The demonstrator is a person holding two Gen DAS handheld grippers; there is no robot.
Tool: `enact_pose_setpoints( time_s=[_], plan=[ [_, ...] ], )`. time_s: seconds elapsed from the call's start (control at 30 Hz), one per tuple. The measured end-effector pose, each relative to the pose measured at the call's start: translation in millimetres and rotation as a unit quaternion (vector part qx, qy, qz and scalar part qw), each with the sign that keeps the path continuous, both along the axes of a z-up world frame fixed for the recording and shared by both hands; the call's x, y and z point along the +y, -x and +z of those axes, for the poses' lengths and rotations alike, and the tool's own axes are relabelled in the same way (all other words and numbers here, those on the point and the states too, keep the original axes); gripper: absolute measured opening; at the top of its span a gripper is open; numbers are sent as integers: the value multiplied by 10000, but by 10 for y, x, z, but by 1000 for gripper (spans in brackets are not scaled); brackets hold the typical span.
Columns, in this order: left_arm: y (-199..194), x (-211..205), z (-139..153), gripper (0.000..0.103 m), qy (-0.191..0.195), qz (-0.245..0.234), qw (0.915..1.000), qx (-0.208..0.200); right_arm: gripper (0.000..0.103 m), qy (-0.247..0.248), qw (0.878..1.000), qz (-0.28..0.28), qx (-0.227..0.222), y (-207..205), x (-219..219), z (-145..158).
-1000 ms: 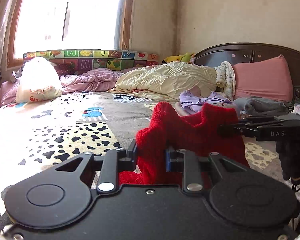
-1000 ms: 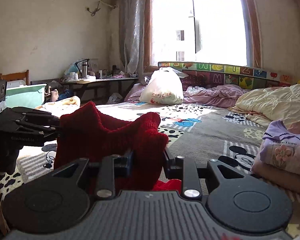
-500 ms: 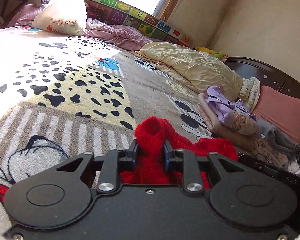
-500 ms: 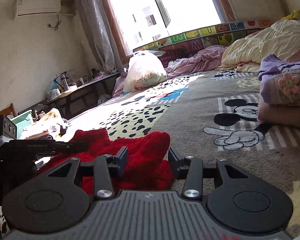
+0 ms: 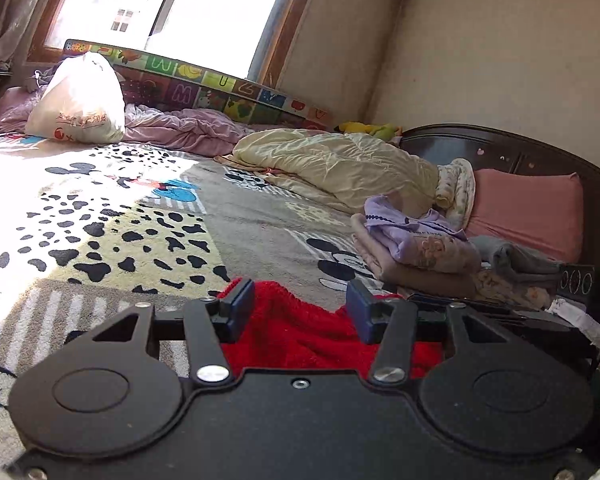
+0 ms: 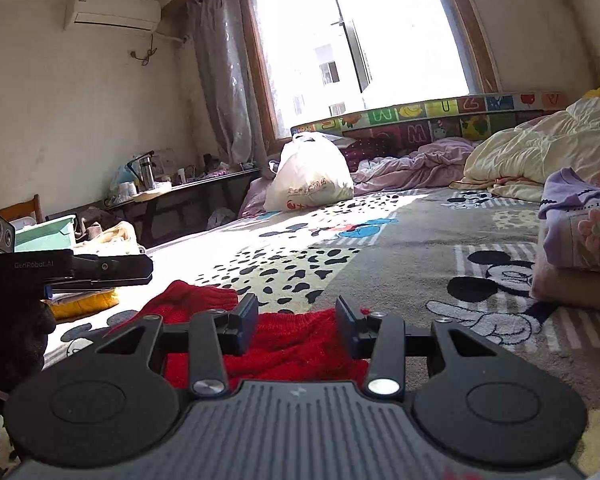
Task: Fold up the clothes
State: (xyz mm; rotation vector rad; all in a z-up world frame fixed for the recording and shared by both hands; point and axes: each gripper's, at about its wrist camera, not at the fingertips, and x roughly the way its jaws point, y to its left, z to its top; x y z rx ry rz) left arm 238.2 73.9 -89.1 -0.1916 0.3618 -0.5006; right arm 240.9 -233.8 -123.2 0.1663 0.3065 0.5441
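The red knit garment [image 5: 300, 332] is lying slack on the bed [image 5: 260, 232], near both tongs. Left tongs [image 5: 300, 308] and right tongs [image 6: 296, 322] are standing apart, gripping nothing. Soft, light, floppy; hemmed edges look best for pinching.

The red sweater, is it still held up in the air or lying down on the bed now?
Lying down. The red sweater rests flat on the blanket, between both open tools' fingers.

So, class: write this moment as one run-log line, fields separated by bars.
phase: released | left gripper: open | right gripper: open | red knit sweater: lying on Mickey Mouse blanket | folded pile: beside
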Motion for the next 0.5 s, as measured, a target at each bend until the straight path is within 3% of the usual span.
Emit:
enact_pose_setpoints(
  time_s=[0.07, 0.23, 0.27, 0.33, 0.37, 0.4, 0.43, 0.47, 0.5],
  plan=[
    [-45, -11, -48, 50, -138, 254, 9996, 77, 43, -102, 9995, -171, 247, -108, -12, -71],
    [-214, 97, -133, 49, 158, 470, 9975, 508, 45, -215, 9967, -668, 403, -186, -84, -124],
    [-248, 63, -158, 32, 76, 516, 9969, 586, 44, -219, 9969, -596, 461, -210, -79, -145],
    [-316, 52, -226, 22, 255, 517, 9954, 771, 34, -426, 9961, -438, 639, -278, -105, -207],
    [-353, 96, -259, 18, 611, 470, 9926, 937, 28, -692, 9943, -318, 748, -312, -142, -239],
    [-390, 194, -301, 17, 1275, 349, 9844, 1162, 26, -985, 9911, -194, 877, -351, -185, -275],
    [-427, 310, -351, 17, 2040, 191, 9689, 1387, 25, -1432, 9836, -62, 1093, -406, -260, -327],
    [-458, 409, -413, 17, 2676, 99, 9503, 1585, 23, -2102, 9680, 54, 1368, -468, -372, -408],
    [-484, 468, -480, 17, 3011, 100, 9374, 1749, 22, -2799, 9452, 165, 1675, -528, -491, -518]
  ],
)
